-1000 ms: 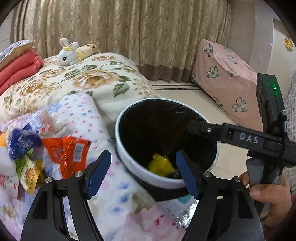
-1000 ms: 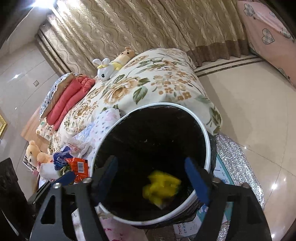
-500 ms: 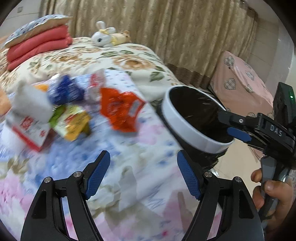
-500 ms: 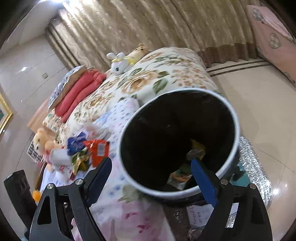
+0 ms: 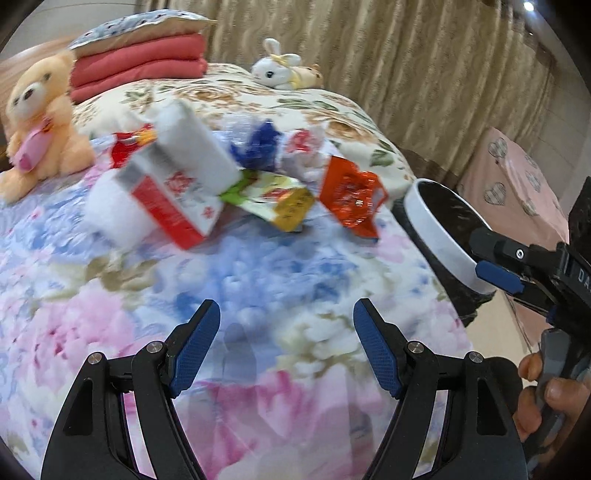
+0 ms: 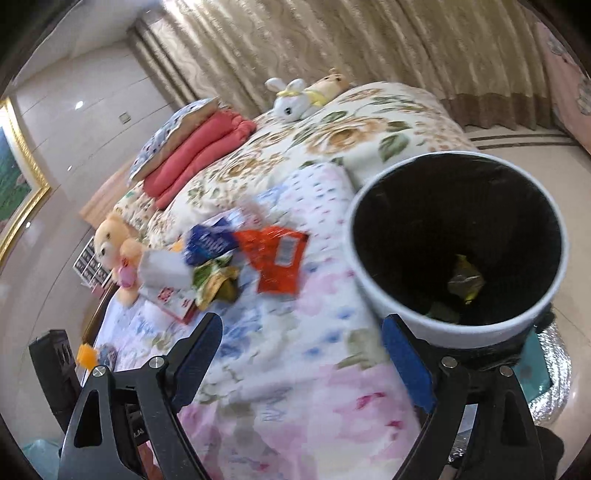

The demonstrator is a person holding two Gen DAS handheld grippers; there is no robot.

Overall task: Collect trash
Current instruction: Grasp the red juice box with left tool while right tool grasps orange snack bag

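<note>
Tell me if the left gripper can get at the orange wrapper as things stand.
Probably yes. The left gripper is open and empty, and only bare quilt lies between it and the orange wrapper, which sits at the near right edge of the pile with nothing on top.

You have one white-rimmed round bin lined with a black bag point(image 6: 458, 321), and at least two crumpled scraps show inside it. On the floral quilt point(image 5: 258, 288) you can count one orange-red foil wrapper point(image 5: 349, 195), one blue crinkled wrapper point(image 5: 258, 147), one green-and-yellow snack packet point(image 5: 277, 201), one white-and-red carton point(image 5: 177, 184) and one small red-and-white wrapper point(image 5: 303, 147). Three soft toys: one tan bear point(image 5: 37, 122), one white rabbit point(image 5: 275, 72), one small brown animal point(image 5: 310, 74). Two folded coral-red blankets point(image 5: 136, 68) lie under one blue-dotted cushion point(image 5: 140, 27).
</note>
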